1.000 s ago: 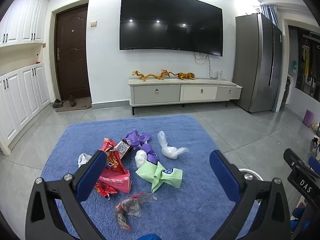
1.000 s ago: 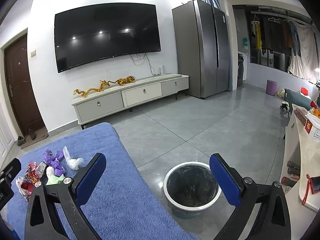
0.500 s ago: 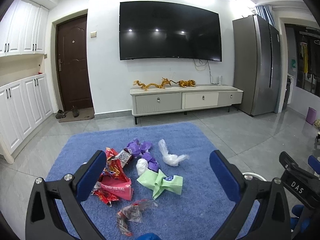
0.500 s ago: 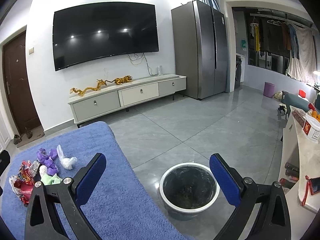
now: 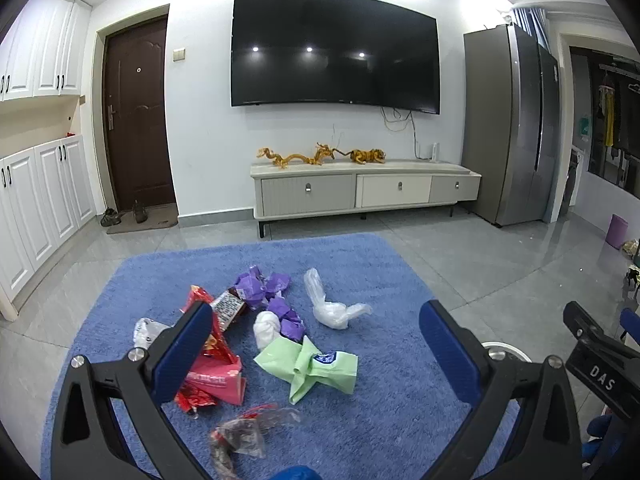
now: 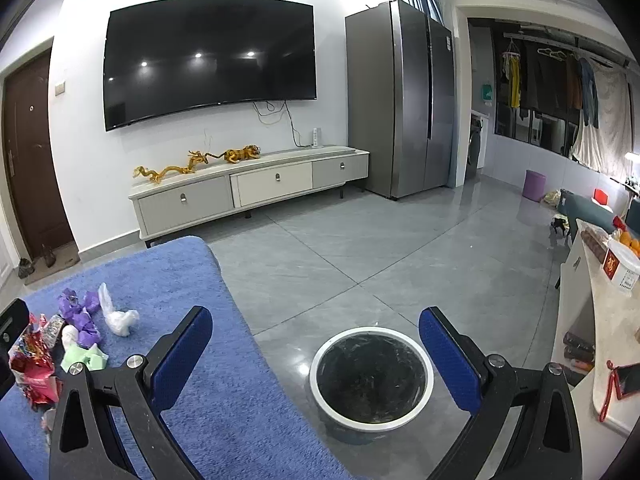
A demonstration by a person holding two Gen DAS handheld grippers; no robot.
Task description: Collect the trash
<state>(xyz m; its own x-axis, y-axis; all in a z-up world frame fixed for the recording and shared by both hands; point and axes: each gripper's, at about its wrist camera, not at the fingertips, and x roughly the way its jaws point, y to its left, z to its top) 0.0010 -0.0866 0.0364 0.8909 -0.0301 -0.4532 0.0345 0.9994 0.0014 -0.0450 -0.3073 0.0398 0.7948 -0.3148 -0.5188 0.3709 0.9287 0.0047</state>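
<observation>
Trash lies scattered on a blue rug (image 5: 380,280): a green wrapper (image 5: 312,368), purple wrappers (image 5: 264,288), a white plastic bag (image 5: 332,312), a small white wad (image 5: 267,326), red and pink packets (image 5: 212,376) and a clear wrapper (image 5: 244,432). My left gripper (image 5: 316,348) hovers open above the pile with nothing between its blue pads. My right gripper (image 6: 316,348) is open and empty too, over the grey floor near a black bin with a white rim (image 6: 372,376). The same trash (image 6: 80,332) shows at the left of the right wrist view.
A TV cabinet (image 5: 360,192) with gold figurines stands against the far wall under a large TV (image 5: 332,48). A grey fridge (image 6: 404,112) is at the right, a brown door (image 5: 136,120) at the left. A counter with items (image 6: 608,304) borders the right.
Both views have shifted slightly; the left gripper has drawn back and up a little from the trash pile. Both grippers stay open and empty.
</observation>
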